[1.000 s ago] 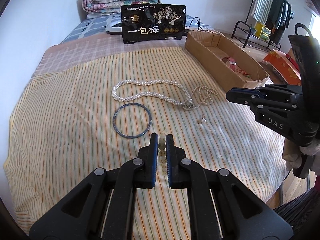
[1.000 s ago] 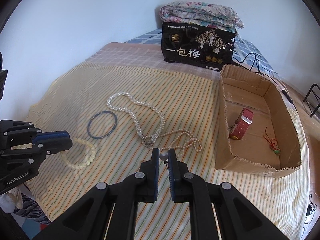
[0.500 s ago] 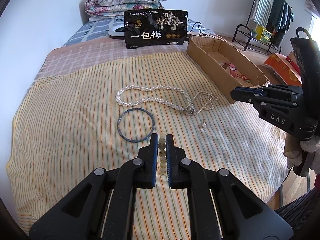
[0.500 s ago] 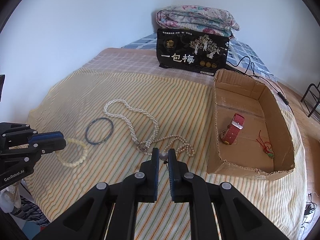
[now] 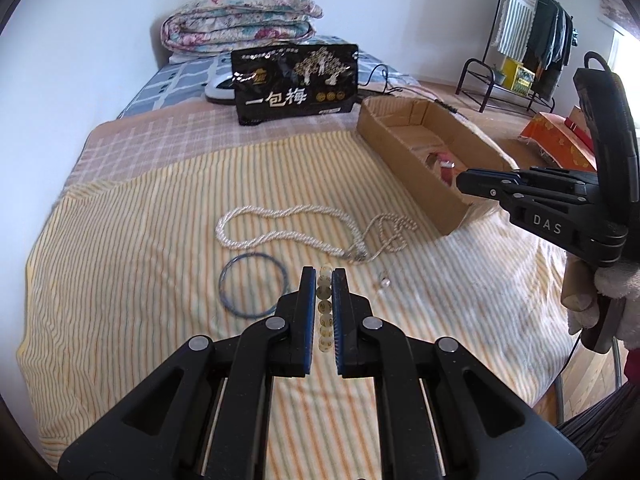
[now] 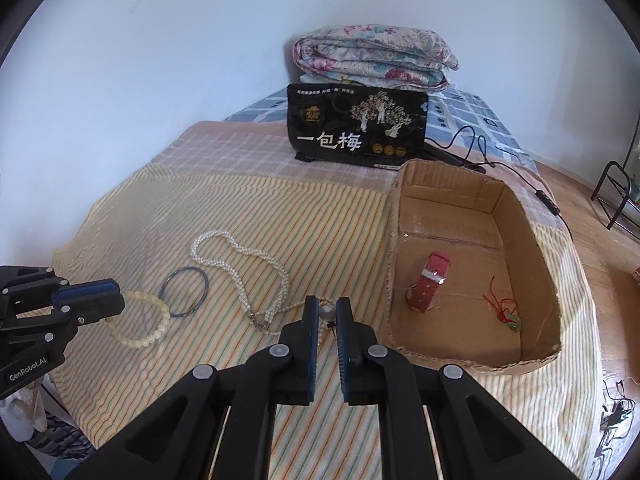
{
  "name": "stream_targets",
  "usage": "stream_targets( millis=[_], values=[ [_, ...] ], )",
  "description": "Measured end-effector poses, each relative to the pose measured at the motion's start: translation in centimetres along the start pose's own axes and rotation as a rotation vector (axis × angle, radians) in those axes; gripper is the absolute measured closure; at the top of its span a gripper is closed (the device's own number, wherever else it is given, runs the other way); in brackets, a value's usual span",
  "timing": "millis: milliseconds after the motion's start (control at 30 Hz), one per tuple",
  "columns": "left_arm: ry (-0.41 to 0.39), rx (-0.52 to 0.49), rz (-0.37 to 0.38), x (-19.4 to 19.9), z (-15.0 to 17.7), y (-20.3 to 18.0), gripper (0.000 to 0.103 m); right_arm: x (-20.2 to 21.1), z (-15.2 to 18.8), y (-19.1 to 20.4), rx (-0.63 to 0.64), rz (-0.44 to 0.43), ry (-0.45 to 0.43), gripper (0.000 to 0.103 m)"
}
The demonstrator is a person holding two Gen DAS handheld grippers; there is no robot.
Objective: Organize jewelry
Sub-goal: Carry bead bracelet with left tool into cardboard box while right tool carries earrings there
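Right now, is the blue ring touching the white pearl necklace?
Apart. In the left wrist view, striped blanket shows between the blue ring and the pearl necklace. The right wrist view also shows a gap between them.

Both wrist views look steeply down, close, sharing the striped bedspread point(image 5: 140, 240) point(image 6: 320, 208).

Can't see far half of bead bracelet point(image 5: 325, 312) from left wrist view; only one run of beads shows between pads, rest hidden behind fingers. Small pearl piece point(image 6: 327, 313) in right wrist view: only round head visible, anything below lost in shadow between pads. Cardboard box point(image 5: 404, 152) near wall blocks most of red watch point(image 5: 444, 164). Red-cord charm point(image 6: 506, 312) too small to identify. Pearl necklace point(image 6: 244, 264) clasp partly hidden behind right gripper point(image 6: 327, 312). Clothes rack point(image 5: 528, 36) cut off by frame edge. My right hand glove point(image 5: 612, 300) only partly visible.
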State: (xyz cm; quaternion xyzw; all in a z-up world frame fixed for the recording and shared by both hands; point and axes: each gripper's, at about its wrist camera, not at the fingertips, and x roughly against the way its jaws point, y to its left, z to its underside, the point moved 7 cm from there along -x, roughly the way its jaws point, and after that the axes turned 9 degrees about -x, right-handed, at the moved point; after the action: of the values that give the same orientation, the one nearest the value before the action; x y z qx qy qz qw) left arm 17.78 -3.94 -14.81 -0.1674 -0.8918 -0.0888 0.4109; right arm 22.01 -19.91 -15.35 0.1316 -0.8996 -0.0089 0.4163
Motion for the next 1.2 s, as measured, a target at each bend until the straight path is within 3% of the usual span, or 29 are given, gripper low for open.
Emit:
stream_targets(
  millis=[567,833,1200],
  values=[
    [-0.044,-0.028,0.048,-1.2,-5.4,-4.0,0.097,1.8,-2.4,-7.0,-0.131,0.043,-0.043,0.097],
    [-0.089,-0.037,0.071,-3.1,-10.5,-5.4,0.097,1.2,-3.2,-10.2,-0.16,0.086,-0.046,0.097],
    [-0.091,-0.041,0.101,-9.3,-17.9,-9.1,0.097,-0.8,-3.6,-12.6,-0.195,0.11,-0.021,0.097]
  ],
)
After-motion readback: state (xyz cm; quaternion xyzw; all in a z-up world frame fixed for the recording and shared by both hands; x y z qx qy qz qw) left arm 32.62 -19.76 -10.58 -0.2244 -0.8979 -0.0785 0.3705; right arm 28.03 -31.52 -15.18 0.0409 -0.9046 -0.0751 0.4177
